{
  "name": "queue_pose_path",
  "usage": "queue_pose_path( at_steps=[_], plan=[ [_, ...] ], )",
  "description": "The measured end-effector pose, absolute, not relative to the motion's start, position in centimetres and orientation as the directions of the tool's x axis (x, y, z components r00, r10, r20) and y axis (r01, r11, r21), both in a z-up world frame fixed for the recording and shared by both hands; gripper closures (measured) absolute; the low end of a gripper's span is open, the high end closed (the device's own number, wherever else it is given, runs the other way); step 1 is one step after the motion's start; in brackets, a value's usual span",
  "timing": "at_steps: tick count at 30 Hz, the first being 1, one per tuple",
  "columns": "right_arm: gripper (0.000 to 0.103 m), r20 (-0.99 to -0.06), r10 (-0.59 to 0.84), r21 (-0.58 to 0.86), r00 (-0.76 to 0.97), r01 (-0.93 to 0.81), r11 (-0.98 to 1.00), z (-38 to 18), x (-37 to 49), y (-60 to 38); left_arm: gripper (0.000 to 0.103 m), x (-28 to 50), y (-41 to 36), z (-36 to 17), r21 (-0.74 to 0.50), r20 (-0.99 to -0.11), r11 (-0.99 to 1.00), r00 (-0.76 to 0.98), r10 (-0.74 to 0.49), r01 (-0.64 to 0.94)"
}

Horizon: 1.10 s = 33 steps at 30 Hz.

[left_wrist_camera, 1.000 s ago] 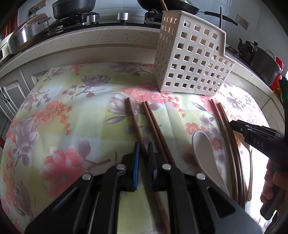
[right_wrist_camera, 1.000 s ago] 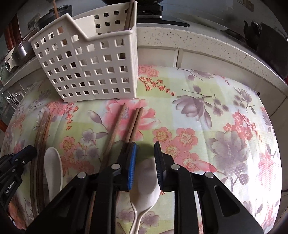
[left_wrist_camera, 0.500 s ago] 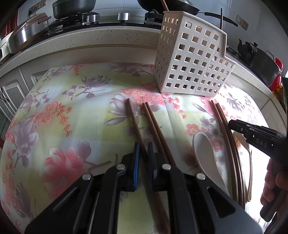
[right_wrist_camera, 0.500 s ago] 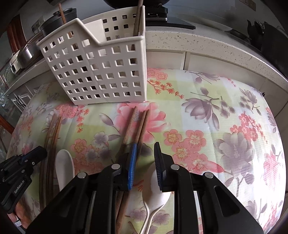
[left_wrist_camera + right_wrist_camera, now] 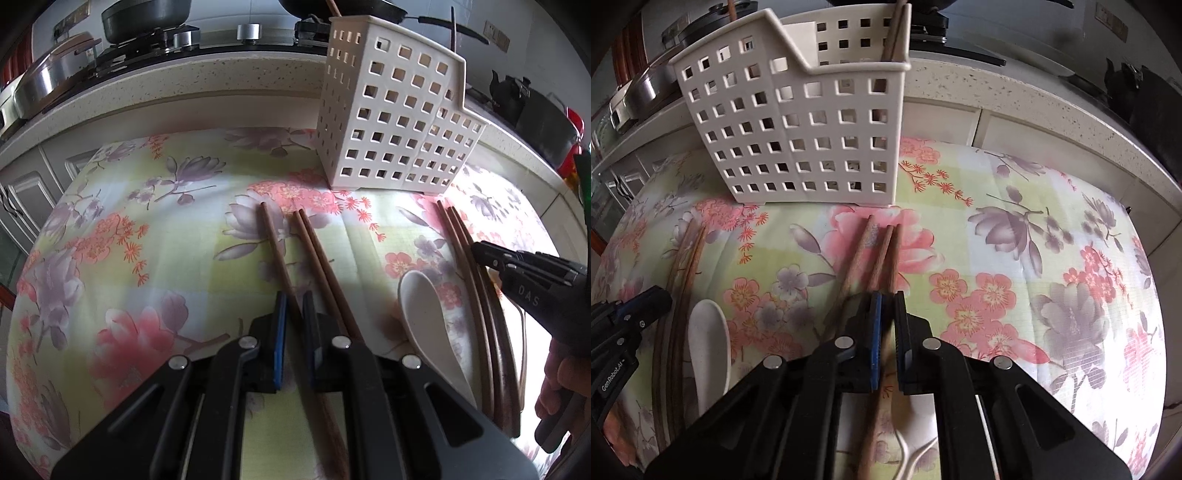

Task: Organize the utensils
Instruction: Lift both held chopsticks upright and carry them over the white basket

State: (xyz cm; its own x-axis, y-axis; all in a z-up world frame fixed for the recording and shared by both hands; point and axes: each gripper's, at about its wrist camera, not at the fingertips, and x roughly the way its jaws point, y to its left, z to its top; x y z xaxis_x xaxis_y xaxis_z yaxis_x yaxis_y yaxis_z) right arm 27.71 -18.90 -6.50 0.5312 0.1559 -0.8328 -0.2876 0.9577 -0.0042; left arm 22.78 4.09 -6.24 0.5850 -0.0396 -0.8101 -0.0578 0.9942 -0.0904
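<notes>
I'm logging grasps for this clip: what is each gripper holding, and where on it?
The left gripper pinches one chopstick partway along its shaft. The right gripper is shut on a chopstick, also mid-shaft.

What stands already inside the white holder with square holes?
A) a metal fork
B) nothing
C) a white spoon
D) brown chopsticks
D: in the right wrist view, brown chopsticks stick up out of the tall compartment of the white holder, while the white spoon lies on the cloth.
</notes>
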Motion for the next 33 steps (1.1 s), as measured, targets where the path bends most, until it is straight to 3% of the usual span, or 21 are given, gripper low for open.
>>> queue_pose_path(
  at_steps=[20, 33],
  plan=[
    [0.098, -0.65, 0.309, 0.144, 0.695, -0.287, 0.947, 5.9, 20.3, -23.2, 0.097, 16.5, 4.3, 4.7, -0.138, -0.686, 0.99, 0.722, -0.087, -0.011],
    [0.098, -0.618, 0.33, 0.151, 0.713, -0.305, 0.94, 9.6, 19.5, -23.6, 0.097, 17.0, 4.3, 9.6, -0.137, -0.642, 0.991, 0.761, -0.091, 0.003]
  ],
)
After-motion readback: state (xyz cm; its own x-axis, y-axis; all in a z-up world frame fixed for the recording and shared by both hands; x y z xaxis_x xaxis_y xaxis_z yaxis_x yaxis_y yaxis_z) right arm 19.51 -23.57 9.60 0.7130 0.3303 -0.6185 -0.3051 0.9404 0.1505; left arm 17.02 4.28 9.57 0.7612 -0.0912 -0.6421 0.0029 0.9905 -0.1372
